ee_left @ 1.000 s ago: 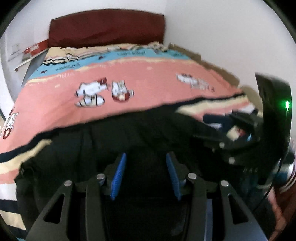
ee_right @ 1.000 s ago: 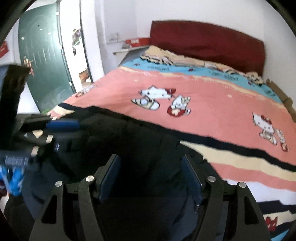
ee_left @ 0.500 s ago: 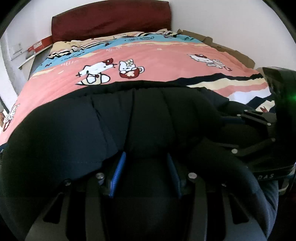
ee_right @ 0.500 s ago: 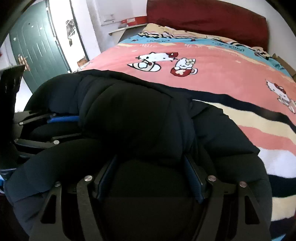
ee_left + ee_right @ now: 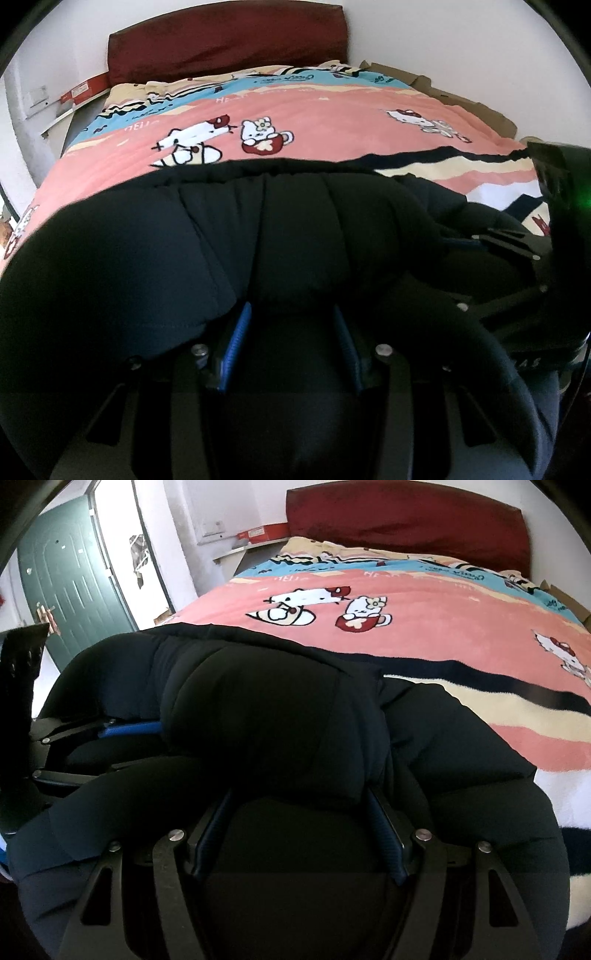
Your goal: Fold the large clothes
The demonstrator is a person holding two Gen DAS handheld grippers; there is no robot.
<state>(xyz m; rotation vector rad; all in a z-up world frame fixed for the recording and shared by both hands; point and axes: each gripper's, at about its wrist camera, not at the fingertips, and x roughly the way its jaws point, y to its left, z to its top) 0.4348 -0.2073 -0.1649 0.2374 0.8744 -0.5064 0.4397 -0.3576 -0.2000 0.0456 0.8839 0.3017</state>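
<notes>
A black puffy jacket (image 5: 147, 251) lies bunched on the near part of the bed and fills the lower half of both views. My left gripper (image 5: 291, 310) is shut on a thick fold of the jacket, which bulges over its blue pads (image 5: 236, 343). Beside it, my right gripper (image 5: 297, 794) is shut on another thick fold of the same jacket (image 5: 277, 709). Each gripper shows in the other's view: the right gripper (image 5: 469, 273) at the right edge, the left gripper (image 5: 110, 749) at the left edge. The fingertips are hidden under fabric.
The bed carries a pink cartoon blanket (image 5: 332, 110) that stretches to a dark red headboard (image 5: 229, 40). Flattened cardboard (image 5: 461, 99) lies along the right wall. A green door (image 5: 74, 583) stands to the left of the bed.
Both grippers have sunk toward the bed with the jacket. The jacket, hanging low before, now bulges up in front of the cameras and rests on the blanket.
</notes>
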